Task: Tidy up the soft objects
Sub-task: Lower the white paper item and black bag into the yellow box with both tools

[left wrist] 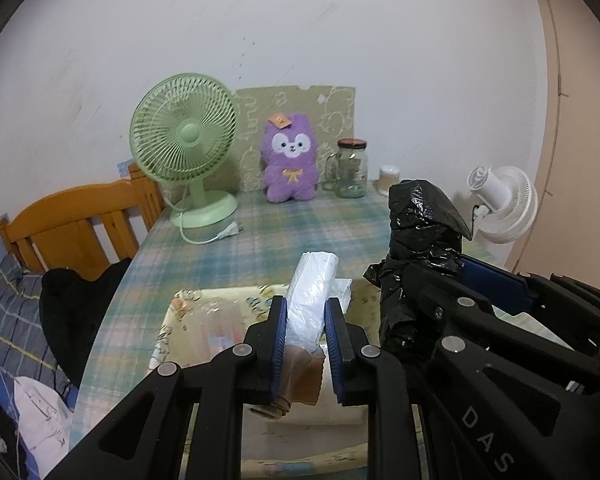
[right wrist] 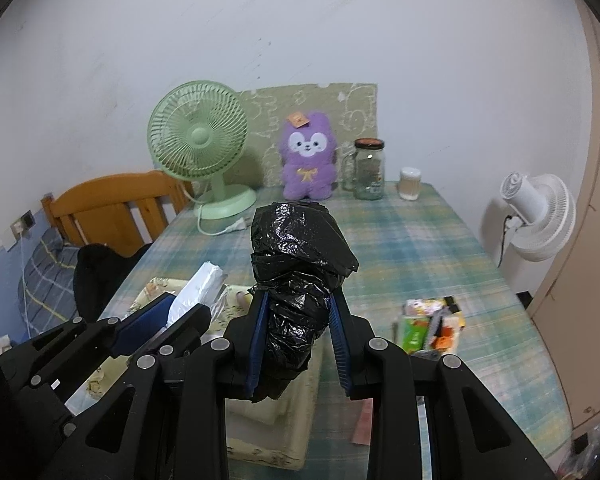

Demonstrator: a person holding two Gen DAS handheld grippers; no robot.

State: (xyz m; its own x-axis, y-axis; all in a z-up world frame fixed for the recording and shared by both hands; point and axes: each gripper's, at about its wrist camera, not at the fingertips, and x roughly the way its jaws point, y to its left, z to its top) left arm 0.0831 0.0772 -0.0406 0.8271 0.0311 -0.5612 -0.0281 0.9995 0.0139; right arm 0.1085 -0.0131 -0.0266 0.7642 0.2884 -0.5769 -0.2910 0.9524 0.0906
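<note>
A plaid-covered desk (right wrist: 420, 248) is seen beyond the tongs. Far ahead, a green fan (right wrist: 204, 148), a purple plush (right wrist: 308, 160), a glass jar (right wrist: 369, 170) and a small white container (right wrist: 410, 184) are lined up. Just under the tongs a pale printed box (left wrist: 204, 320) is set; to their right, colourful packets (right wrist: 432, 324) are spread.

glossy crinkled black plastic bag (right wrist: 296, 280), fuzzy plush toy (right wrist: 309, 158)

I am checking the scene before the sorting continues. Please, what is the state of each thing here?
left gripper: shut on white bag roll
right gripper: shut on black bag roll
storage box: open
glass jar: lidded, upright
green fan: blades not visibly spinning
</note>
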